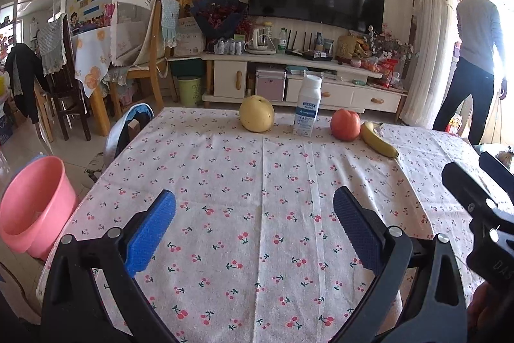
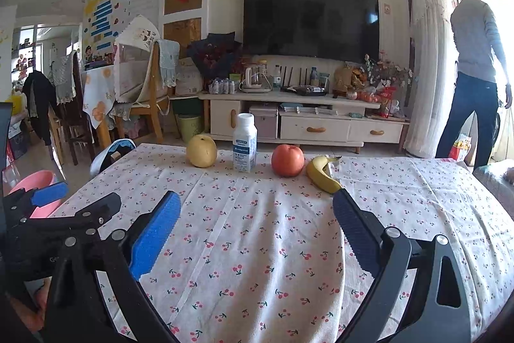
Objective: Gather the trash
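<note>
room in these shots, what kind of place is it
Most likely a lived-in home living room: a wall-mounted TV hangs above a cluttered white media cabinet, dining chairs stand at the left, and a cherry-print tablecloth covers the table in front.

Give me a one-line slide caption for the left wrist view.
Open left gripper above cherry-print tablecloth; pear, bottle, apple, banana ahead.

Bottle [image 1: 307, 105] betw. pear [image 1: 256, 113], apple [image 1: 345, 124]

matt cloth tablecloth [image 1: 257, 182], plastic bucket [image 1: 35, 208]
</note>
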`<state>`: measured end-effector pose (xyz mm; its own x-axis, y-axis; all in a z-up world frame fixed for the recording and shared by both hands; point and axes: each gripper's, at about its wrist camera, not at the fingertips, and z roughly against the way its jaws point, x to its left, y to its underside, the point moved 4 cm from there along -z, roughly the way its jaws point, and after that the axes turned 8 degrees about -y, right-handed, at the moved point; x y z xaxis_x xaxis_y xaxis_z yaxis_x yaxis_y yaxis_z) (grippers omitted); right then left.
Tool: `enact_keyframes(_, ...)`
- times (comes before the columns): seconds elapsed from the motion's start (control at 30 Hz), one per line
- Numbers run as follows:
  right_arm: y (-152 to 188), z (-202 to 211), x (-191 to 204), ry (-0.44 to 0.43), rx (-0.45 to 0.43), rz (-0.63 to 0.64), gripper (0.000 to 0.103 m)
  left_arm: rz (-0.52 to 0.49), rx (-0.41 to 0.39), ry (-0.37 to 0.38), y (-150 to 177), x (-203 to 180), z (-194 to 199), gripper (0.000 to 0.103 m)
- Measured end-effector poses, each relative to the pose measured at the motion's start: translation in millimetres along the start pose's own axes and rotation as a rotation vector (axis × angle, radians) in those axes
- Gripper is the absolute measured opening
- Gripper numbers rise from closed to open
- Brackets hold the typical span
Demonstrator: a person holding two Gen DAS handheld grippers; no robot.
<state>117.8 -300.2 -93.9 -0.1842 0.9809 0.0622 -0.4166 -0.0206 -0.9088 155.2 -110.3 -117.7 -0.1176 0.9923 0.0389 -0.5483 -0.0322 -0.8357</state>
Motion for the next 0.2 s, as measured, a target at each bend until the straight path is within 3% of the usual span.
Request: enact_keyframes(0.2,17.9,-52.4,-41.5,0.087,0.167,-0.052,0.095,-0.051,0.104,0.023,27.1,-22.4,-51.3,0.099)
